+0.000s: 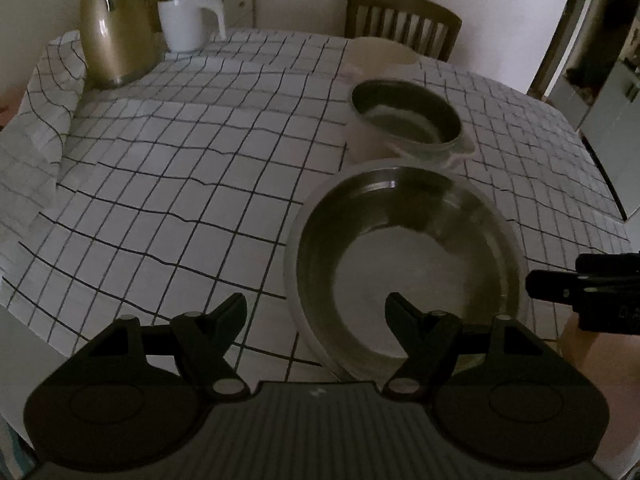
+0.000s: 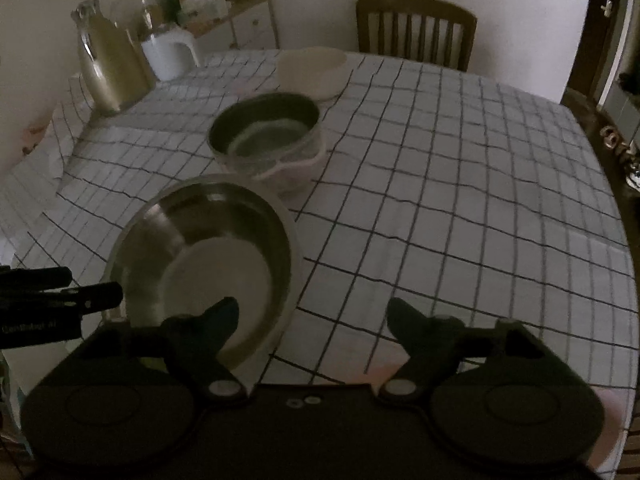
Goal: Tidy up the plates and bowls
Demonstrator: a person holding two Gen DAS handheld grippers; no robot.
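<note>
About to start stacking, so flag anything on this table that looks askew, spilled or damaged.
The checked tablecloth is rumpled and bunched at the far left corner beside the gold jug, not lying flat. The metal bowl, the darker bowl and the white dish sit upright; no spill or damage shows.

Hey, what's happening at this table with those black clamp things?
A person is tidying dishes with hand-held tongs, one in each hand. Both the left tongs and the right tongs are open and hold nothing, poised on either side of the near rim of a wide metal bowl on the checked tablecloth. Behind it sits a smaller dark bowl nested in a white one, then a pale dish. Nothing has been lifted yet.
</note>
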